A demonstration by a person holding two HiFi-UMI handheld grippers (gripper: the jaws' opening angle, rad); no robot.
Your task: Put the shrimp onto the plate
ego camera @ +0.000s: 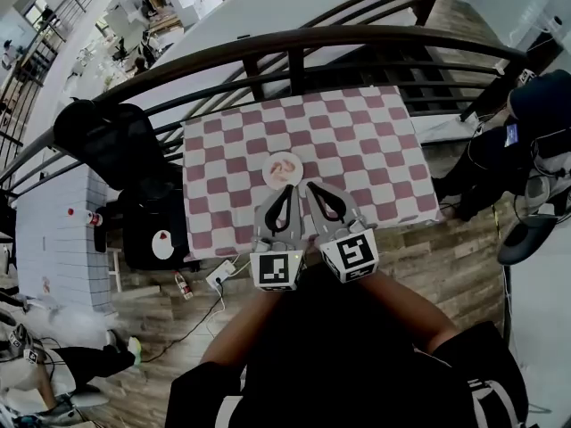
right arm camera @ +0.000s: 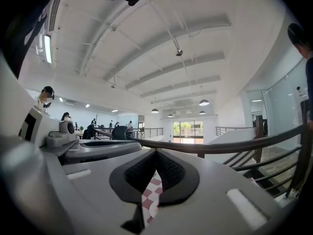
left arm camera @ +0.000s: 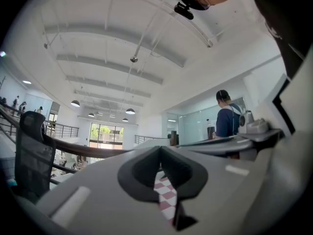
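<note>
Shrimp (ego camera: 284, 167) on plate (ego camera: 267, 174): head view only.

Cloth (ego camera: 357, 141) is looking like soft matt fabric with red and white checks. Plate (ego camera: 268, 176) is coming across smooth and a bit glossy, ceramic or plastic, can't tell. Left gripper (ego camera: 286, 193) and right gripper (ego camera: 313, 190) are showing matt grey plastic with black textured pads inside. Floor (ego camera: 446, 257) is reading as wood planks. Railing (ego camera: 357, 34) is shining like dark painted metal.
</note>
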